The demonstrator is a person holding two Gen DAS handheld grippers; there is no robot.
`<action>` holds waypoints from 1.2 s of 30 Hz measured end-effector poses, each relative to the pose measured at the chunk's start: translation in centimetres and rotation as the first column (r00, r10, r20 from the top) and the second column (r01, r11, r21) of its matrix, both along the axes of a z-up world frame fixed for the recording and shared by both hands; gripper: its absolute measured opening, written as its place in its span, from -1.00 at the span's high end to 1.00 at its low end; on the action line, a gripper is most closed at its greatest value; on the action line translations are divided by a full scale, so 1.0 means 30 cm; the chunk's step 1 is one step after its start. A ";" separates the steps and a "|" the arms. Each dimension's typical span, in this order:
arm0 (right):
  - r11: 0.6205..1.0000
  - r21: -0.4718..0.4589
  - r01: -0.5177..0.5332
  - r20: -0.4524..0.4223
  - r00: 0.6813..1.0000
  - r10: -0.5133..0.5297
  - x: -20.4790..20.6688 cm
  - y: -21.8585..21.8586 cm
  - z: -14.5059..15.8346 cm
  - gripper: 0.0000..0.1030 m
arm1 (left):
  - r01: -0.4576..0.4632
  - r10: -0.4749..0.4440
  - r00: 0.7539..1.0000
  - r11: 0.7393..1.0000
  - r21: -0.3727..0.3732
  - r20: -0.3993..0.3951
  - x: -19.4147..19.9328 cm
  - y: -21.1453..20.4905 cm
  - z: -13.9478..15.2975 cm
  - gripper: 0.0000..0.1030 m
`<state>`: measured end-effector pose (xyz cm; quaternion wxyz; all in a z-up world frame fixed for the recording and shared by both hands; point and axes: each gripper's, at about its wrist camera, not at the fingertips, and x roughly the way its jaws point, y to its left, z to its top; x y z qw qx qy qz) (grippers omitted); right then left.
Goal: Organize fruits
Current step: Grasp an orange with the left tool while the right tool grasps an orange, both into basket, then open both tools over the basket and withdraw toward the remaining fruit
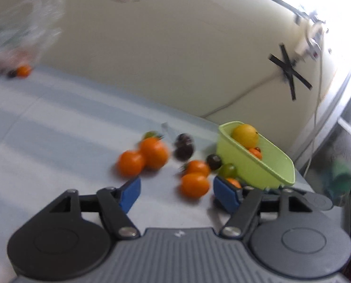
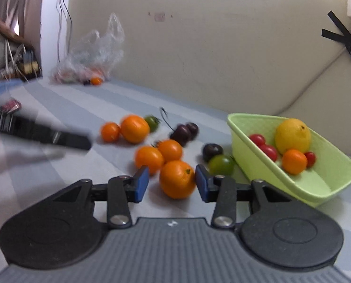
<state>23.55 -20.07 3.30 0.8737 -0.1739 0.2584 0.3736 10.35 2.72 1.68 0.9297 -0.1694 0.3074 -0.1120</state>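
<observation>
Here we hold two grippers with blue pads over a pale blue striped cloth [image 2: 85, 99] strewn with small fruit. Our right gripper [image 2: 172, 184] has the nearest round orange fruit [image 2: 177, 179] between its pads; the right pad touches the fruit's side, while a narrow gap shows at the left pad, so we cannot tell whether it is truly gripped. Our left gripper [image 1: 176, 194] stands open with nothing clamped: a blurred orange fruit [image 1: 194, 185] sits just beyond its fingertips, nearer the right pad.

The light green plastic basket [image 2: 328, 188] lies tilted at the right, just beside the loose fruit. In it we see a yellow lemon [image 2: 293, 135], a small orange fruit [image 2: 294, 161] and several red cherry tomatoes [image 2: 268, 152]. Just outside its near wall sit a green tomato [image 2: 220, 164] and a dark plum-coloured fruit [image 2: 212, 151], touching each other. Farther back lie more orange fruits, two dark cherries [image 2: 184, 132] with a curved stem, and another green fruit. A crumpled clear plastic bag [image 2: 97, 52] rests against the cream wall [image 2: 199, 47], well apart from the pile.
</observation>
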 end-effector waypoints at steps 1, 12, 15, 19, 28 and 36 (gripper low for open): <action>1.000 -0.021 0.002 0.002 1.000 -0.002 0.005 -0.003 -0.006 0.19 | 0.003 -0.004 1.000 0.999 0.038 0.004 0.023 -0.034 0.003 -0.42; 0.994 0.092 0.065 -0.035 0.997 -0.062 0.024 -0.121 0.035 0.37 | 0.048 -0.048 0.999 0.979 0.197 -0.007 0.060 -0.205 -0.052 0.31; 0.976 0.190 0.109 0.050 0.991 -0.120 0.012 -0.183 0.081 0.37 | 0.067 -0.071 0.997 0.989 0.134 0.024 0.015 -0.205 -0.008 0.31; 0.941 0.254 0.222 0.086 0.964 -0.251 0.071 -0.248 0.101 0.37 | 0.130 -0.142 0.986 0.982 0.135 0.085 0.032 -0.278 0.079 0.31; 0.931 0.186 0.316 0.072 0.940 -0.333 0.152 -0.268 0.054 0.36 | 0.192 -0.200 0.979 0.974 0.121 0.051 0.273 -0.465 0.112 0.31; 0.926 0.138 0.351 0.080 0.928 -0.364 0.180 -0.255 0.028 0.11 | 0.190 -0.193 0.981 0.971 0.145 0.007 0.328 -0.537 0.066 0.03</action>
